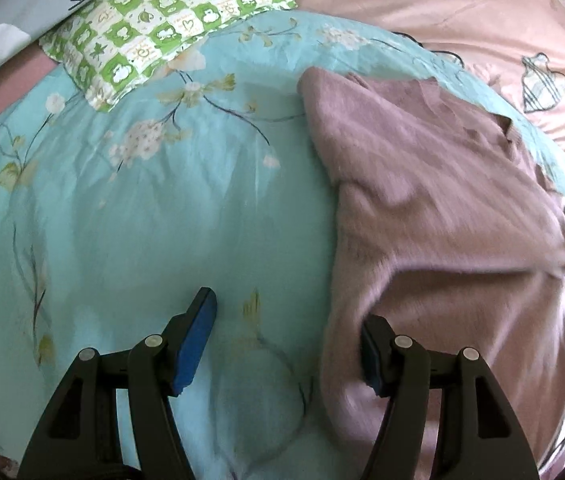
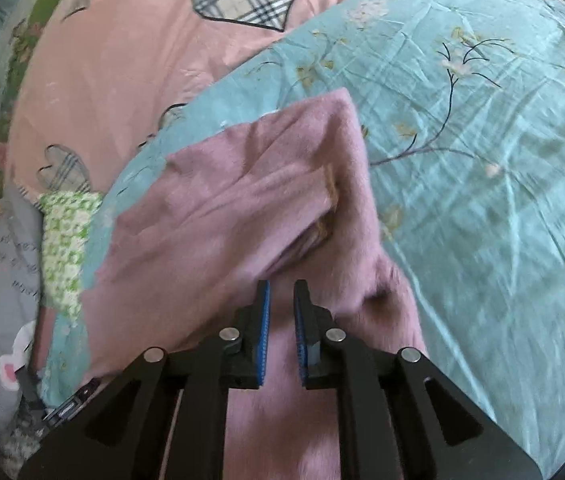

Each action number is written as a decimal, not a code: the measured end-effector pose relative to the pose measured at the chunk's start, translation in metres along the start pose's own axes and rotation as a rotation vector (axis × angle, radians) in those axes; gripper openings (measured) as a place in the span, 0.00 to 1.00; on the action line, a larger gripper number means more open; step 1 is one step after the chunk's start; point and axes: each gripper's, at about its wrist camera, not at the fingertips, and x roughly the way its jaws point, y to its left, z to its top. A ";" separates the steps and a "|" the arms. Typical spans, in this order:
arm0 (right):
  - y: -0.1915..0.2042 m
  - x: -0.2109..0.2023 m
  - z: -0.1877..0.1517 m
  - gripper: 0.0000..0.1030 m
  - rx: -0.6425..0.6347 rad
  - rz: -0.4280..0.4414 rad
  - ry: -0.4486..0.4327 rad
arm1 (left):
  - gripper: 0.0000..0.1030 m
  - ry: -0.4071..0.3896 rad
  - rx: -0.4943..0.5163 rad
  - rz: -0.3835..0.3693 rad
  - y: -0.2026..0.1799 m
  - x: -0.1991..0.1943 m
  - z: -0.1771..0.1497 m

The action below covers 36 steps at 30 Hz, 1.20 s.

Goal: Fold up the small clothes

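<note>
Two grippers flank one fuzzy mauve knitted garment on the teal floral bedcover: right gripper, jaws slightly apart, directly above it; left gripper, jaws wide, straddles its near edge.

The sweater is a soft, fuzzy knit in dusty pink-mauve, matt, with a brushed nap that blurs its folds. Under it, the quilt cover is thin woven cloth in turquoise with printed blossoms, smooth with a faint sheen and fine creases. The pink sheet looks like smooth matt cotton, with plaid hearts outlined in dark stitching or print. The green checked pillow is printed cloth, slightly crinkled. The left gripper and right gripper have matt black plastic arms, shiny round metal pins at the joints, and blue pads, ridged on the right gripper.
</note>
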 end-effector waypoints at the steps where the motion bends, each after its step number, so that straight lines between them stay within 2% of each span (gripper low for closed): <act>1: 0.000 -0.008 -0.006 0.25 -0.010 0.005 -0.001 | 0.63 0.002 0.010 -0.011 -0.001 -0.006 -0.005; 3: 0.001 -0.025 -0.020 0.37 -0.036 0.021 -0.008 | 0.63 0.002 0.030 -0.033 -0.003 -0.022 -0.018; 9: 0.004 -0.064 -0.060 0.38 -0.101 0.055 -0.002 | 0.64 0.012 0.060 -0.154 -0.016 -0.071 -0.064; 13: 0.002 -0.085 -0.085 0.39 -0.120 0.072 0.003 | 0.64 0.069 0.084 -0.247 -0.043 -0.089 -0.099; 15: 0.002 -0.092 -0.096 0.40 -0.130 0.069 0.002 | 0.64 0.101 0.130 -0.275 -0.063 -0.093 -0.118; 16: 0.002 -0.096 -0.102 0.40 -0.135 0.069 0.003 | 0.65 0.109 0.152 -0.271 -0.073 -0.095 -0.125; 18: 0.001 -0.104 -0.114 0.42 -0.144 0.072 0.005 | 0.73 0.126 0.203 -0.234 -0.090 -0.093 -0.137; 21: -0.002 -0.115 -0.129 0.44 -0.149 0.067 0.008 | 0.74 0.150 0.225 -0.151 -0.100 -0.082 -0.145; 23: -0.006 -0.122 -0.139 0.45 -0.146 0.061 0.010 | 0.74 0.154 0.224 -0.126 -0.102 -0.077 -0.147; 25: -0.011 -0.126 -0.146 0.45 -0.135 0.054 0.009 | 0.63 0.137 0.233 -0.117 -0.099 -0.075 -0.146; 26: -0.015 -0.128 -0.150 0.45 -0.126 0.050 0.010 | 0.45 0.124 0.236 -0.117 -0.097 -0.077 -0.147; 27: -0.018 -0.130 -0.152 0.45 -0.120 0.049 0.010 | 0.18 0.116 0.235 -0.127 -0.092 -0.080 -0.147; 28: -0.022 -0.132 -0.154 0.45 -0.110 0.046 0.011 | 0.08 0.115 0.222 -0.157 -0.084 -0.083 -0.147; 30: -0.027 -0.135 -0.157 0.45 -0.096 0.051 0.010 | 0.07 0.085 0.169 -0.225 -0.059 -0.098 -0.144; 33: -0.035 -0.143 -0.159 0.45 -0.082 0.065 0.003 | 0.06 0.019 0.123 -0.257 -0.021 -0.125 -0.144; 36: -0.041 -0.151 -0.163 0.45 -0.100 0.051 -0.010 | 0.06 -0.015 0.095 -0.266 0.015 -0.136 -0.152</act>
